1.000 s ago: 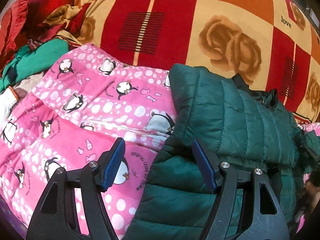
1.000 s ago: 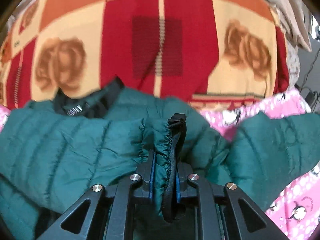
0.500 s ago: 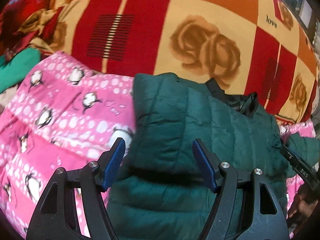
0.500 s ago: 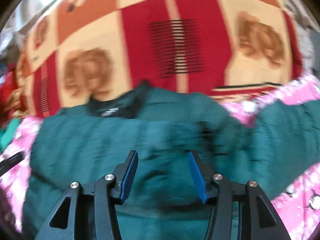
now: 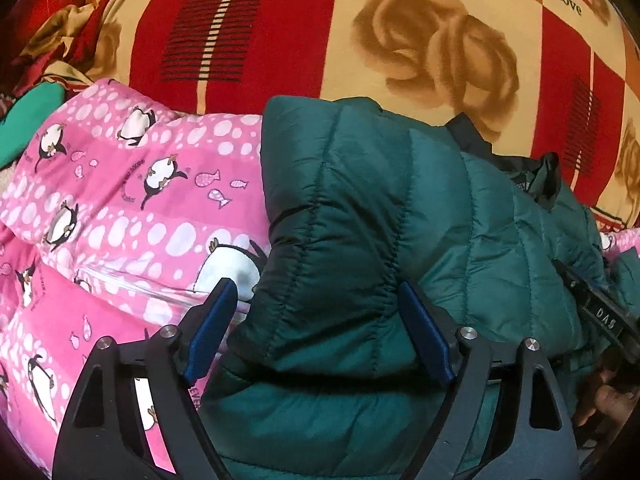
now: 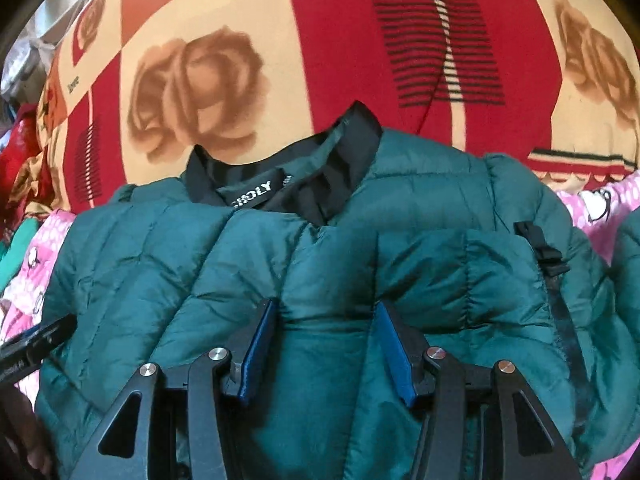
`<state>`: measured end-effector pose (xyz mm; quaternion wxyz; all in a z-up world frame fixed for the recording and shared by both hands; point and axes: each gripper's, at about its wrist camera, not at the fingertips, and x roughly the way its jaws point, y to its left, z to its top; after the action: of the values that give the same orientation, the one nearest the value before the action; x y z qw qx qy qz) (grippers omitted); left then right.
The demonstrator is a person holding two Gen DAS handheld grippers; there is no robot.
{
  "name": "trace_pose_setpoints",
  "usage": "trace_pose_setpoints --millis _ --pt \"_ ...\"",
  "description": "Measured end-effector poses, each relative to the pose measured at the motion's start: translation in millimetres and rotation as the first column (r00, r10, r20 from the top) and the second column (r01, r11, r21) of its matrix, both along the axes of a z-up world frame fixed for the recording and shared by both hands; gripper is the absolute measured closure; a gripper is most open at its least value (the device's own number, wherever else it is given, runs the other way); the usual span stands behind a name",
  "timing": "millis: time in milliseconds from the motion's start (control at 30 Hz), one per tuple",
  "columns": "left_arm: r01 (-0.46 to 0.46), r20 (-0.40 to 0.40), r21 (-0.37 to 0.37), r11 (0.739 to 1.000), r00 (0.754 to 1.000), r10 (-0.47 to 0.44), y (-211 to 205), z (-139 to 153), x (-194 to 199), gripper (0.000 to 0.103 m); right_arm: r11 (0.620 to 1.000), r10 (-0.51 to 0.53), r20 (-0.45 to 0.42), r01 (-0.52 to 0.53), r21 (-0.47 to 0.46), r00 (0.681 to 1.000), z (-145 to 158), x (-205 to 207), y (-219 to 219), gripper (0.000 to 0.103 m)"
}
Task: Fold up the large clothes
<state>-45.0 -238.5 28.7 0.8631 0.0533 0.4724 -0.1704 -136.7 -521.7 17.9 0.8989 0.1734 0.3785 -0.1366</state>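
A dark green quilted puffer jacket [image 5: 360, 208] lies on the bed with its sleeves folded in over the body. Its black collar [image 6: 288, 168] with a white-lettered label points away from me in the right wrist view. My left gripper [image 5: 316, 320] is open, its blue pads either side of the folded left edge of the jacket, holding nothing. My right gripper [image 6: 326, 340] is open just above the jacket [image 6: 360, 260] at its middle, below the collar. A black strap and buckle [image 6: 548, 256] lie on the folded right sleeve.
A pink penguin-print quilt [image 5: 112, 208] lies under and left of the jacket. A red, cream and orange rose-pattern blanket [image 6: 360, 52] covers the bed beyond. A light green garment [image 5: 28, 120] and crumpled red fabric sit at far left. The other gripper shows at the right edge [image 5: 600, 312].
My right gripper let go of the sleeve cuff, opened and moved left to the jacket's middle. My left gripper, still open, shifted right from over the pink quilt to the jacket's folded edge.
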Motion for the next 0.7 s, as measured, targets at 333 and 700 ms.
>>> trace_pose_setpoints --millis 333,700 --pt "-0.004 0.023 0.02 1.0 1.0 0.003 -2 -1 -5 0.019 0.998 0.028 0.016 -0.027 -0.06 0.999 31 -39 11 0.053" --pt "-0.001 0.067 0.06 0.998 0.998 -0.004 -8 -2 -11 0.019 1.0 0.0 -0.038 -0.001 -0.031 0.999 -6 -57 -3 0.052"
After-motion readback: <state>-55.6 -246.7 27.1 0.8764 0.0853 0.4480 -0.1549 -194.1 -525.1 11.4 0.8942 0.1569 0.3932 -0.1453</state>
